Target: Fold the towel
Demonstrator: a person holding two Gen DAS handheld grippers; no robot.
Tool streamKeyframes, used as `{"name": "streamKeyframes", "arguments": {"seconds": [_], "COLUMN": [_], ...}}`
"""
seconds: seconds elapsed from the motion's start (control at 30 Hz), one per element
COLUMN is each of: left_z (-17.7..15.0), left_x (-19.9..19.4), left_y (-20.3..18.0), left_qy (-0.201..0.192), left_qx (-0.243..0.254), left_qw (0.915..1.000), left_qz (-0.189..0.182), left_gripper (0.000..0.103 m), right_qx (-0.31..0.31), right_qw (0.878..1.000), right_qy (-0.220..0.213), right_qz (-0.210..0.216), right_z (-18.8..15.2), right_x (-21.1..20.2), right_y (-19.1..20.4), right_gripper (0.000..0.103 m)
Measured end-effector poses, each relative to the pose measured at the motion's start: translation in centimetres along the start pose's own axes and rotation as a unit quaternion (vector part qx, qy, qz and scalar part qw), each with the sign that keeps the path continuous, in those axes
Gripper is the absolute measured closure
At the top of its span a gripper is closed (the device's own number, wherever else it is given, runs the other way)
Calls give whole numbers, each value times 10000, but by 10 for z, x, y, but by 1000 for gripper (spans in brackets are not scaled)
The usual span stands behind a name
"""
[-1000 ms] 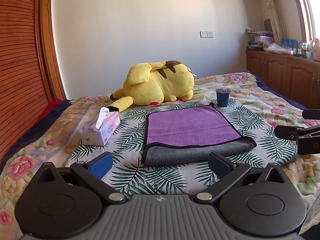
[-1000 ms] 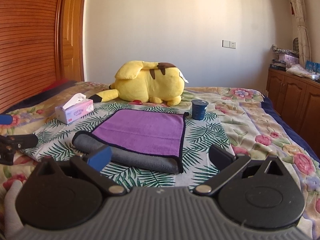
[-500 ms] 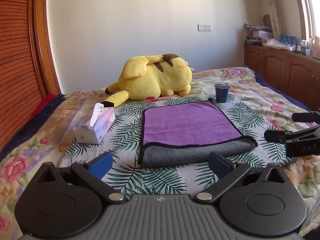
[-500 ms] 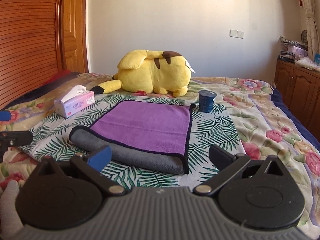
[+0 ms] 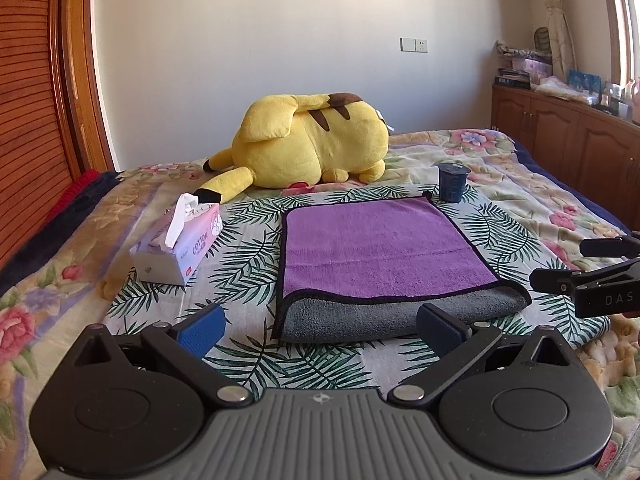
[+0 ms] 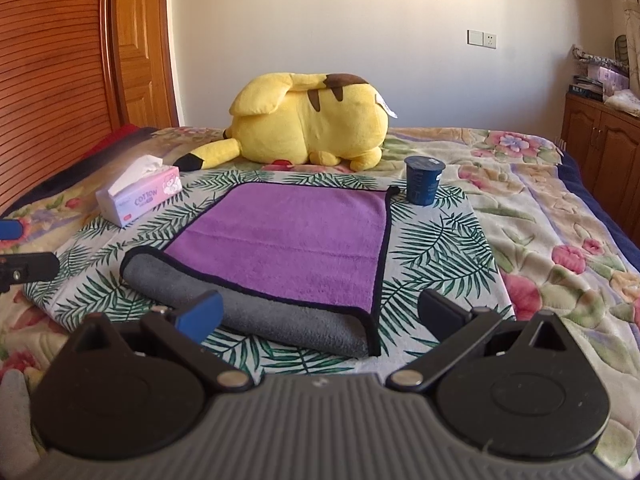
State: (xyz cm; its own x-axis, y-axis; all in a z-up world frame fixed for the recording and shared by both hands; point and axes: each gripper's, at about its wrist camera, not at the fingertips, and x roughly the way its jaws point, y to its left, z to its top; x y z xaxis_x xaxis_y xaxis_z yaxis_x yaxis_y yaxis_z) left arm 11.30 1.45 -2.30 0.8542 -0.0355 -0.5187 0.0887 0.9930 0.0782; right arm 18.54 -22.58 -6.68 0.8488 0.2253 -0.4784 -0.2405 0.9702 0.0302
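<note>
A purple towel (image 5: 376,248) with a black hem and a grey underside lies flat on the bed, its near edge folded up so the grey side shows (image 5: 400,314). It also shows in the right wrist view (image 6: 288,240). My left gripper (image 5: 320,330) is open and empty, just short of the towel's near grey edge. My right gripper (image 6: 320,316) is open and empty over the towel's near right corner. The right gripper's fingers (image 5: 560,278) show at the right edge of the left wrist view.
A yellow plush toy (image 5: 312,144) lies behind the towel. A tissue box (image 5: 180,244) sits to the left, a dark blue cup (image 5: 452,184) at the towel's far right corner. Wooden cabinets (image 5: 568,136) stand right, a wooden door (image 6: 136,44) left.
Both grippers have moved a little closer to the towel's near edge and lower. Both stay open. The towel has not moved.
</note>
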Motion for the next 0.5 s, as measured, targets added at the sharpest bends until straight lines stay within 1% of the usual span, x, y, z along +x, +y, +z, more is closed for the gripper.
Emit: {"name": "streamKeyframes", "arguments": {"seconds": [0.1, 0.23, 0.5], "left_z": [2, 4, 5], "left_x": [8, 19, 44], "left_y": [2, 5, 10], "left_qy": [33, 93, 272], "left_qx": [-13, -25, -18], "left_qw": [10000, 9999, 9994], "left_qz": [-76, -108, -194], "left_gripper": [20, 21, 27], "right_qx": [-21, 13, 38], "right_qw": [10000, 10000, 9998], "right_qy": [16, 70, 159], "right_qz": [16, 24, 131], "right_z": [3, 6, 11], "right_x": [6, 15, 30], "right_y": [-2, -7, -17], "right_gripper": [0, 0, 0]}}
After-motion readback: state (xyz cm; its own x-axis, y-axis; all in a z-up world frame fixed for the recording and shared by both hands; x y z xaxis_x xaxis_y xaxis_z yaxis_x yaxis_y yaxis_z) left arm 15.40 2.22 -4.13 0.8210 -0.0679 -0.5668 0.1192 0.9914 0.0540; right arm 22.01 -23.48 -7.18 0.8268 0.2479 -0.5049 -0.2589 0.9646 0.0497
